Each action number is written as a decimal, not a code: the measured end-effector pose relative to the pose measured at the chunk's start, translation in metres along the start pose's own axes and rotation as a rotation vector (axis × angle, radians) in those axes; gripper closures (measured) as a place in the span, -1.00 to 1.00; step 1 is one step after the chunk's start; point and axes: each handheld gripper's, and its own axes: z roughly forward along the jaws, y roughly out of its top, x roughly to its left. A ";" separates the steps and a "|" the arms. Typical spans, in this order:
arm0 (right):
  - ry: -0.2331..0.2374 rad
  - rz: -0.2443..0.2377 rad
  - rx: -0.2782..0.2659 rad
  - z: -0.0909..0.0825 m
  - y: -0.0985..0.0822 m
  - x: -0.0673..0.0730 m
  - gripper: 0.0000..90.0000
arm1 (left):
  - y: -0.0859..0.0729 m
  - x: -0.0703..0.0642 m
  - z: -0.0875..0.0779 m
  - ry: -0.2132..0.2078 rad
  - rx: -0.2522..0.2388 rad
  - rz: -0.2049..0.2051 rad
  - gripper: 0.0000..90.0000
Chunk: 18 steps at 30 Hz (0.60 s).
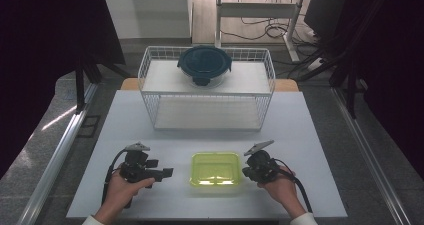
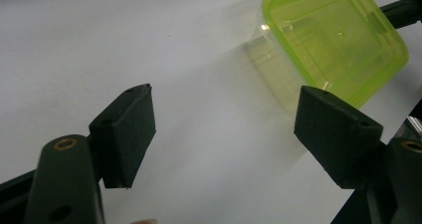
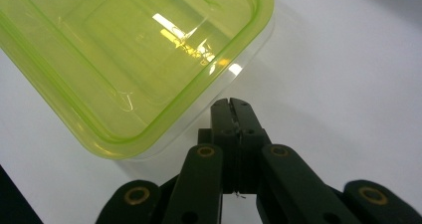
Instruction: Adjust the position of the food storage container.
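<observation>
1. The left gripper (image 2: 224,129) is matt black; its two jaws end in thick rectangular pads (image 2: 130,134).
2. Brass-coloured rivets sit in the black linkage bars.
3. A grey three-cornered plate tops the right gripper (image 1: 246,171).
4. A black cable trails from each gripper.
5. White cuffs show at both wrists.
</observation>
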 end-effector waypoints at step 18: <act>-0.025 0.035 -0.088 -0.013 0.002 -0.004 0.98 | 0.000 -0.002 0.000 0.014 -0.006 0.001 -0.48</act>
